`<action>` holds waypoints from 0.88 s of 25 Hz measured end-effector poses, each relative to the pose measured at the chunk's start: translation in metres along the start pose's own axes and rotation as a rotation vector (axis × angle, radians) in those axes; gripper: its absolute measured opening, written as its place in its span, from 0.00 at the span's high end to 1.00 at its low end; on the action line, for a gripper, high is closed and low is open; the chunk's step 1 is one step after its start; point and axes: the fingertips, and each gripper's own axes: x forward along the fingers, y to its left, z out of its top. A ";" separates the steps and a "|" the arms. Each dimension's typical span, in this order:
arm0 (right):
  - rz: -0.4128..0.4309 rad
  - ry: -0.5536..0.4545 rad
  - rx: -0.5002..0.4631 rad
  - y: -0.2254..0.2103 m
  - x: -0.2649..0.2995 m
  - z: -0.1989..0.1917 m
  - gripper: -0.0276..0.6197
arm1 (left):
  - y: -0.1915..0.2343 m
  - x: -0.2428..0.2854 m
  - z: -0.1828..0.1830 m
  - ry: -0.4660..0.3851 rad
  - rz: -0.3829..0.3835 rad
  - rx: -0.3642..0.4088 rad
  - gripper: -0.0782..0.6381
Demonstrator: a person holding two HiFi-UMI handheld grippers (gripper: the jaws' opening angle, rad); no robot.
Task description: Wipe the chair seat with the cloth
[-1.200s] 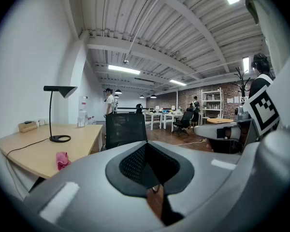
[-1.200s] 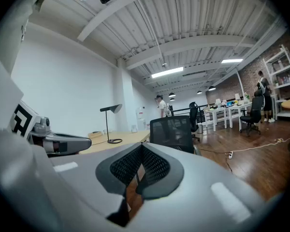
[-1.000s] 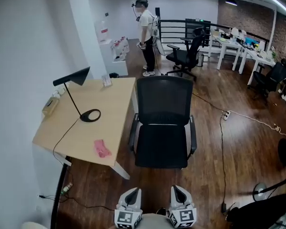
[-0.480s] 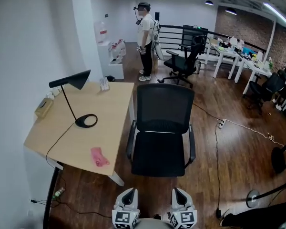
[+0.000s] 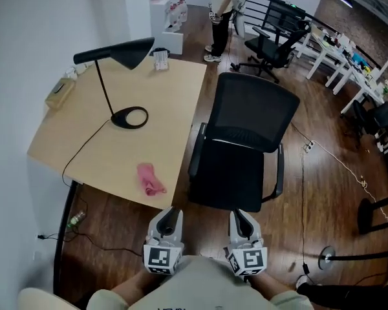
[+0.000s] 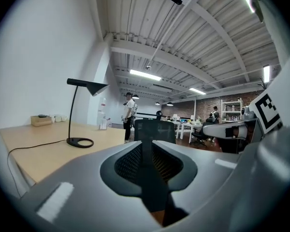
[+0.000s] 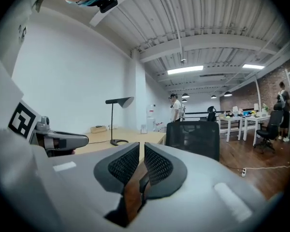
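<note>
A pink cloth (image 5: 150, 178) lies crumpled near the front edge of the wooden desk (image 5: 64, 147), left of the black office chair. The chair seat (image 5: 229, 181) is bare, and its mesh back (image 5: 255, 115) faces away from me. Both grippers are held side by side just in front of the seat. My left gripper (image 5: 169, 216) (image 6: 146, 151) is shut and holds nothing. The jaws of my right gripper (image 5: 239, 216) (image 7: 141, 158) have just been opening to a narrow gap, with nothing between them. The chair back (image 6: 154, 129) (image 7: 192, 137) shows ahead in both gripper views.
A black desk lamp (image 5: 129, 117) stands on the desk, its cord trailing off the left edge. A person (image 5: 225, 5) stands at the far end by another black chair (image 5: 275, 41). A power strip and cable (image 5: 307, 147) lie on the wooden floor at right.
Both grippers have moved forward to the chair's front edge, and the view now looks down more steeply. A thin gap has appeared between the right jaws. The cloth has not moved.
</note>
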 end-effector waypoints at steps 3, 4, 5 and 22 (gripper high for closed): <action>0.075 0.027 -0.023 0.037 0.048 0.003 0.87 | 0.055 0.001 0.002 -0.019 0.068 -0.013 0.80; 0.101 0.039 -0.034 0.049 0.061 0.003 0.86 | 0.071 0.000 0.003 -0.021 0.091 -0.016 0.80; 0.128 0.051 -0.045 0.062 0.075 0.003 0.85 | 0.087 -0.003 0.003 -0.020 0.115 -0.017 0.80; 0.466 0.302 -0.206 0.206 0.233 -0.073 0.71 | 0.238 -0.026 -0.032 0.046 0.435 -0.053 0.83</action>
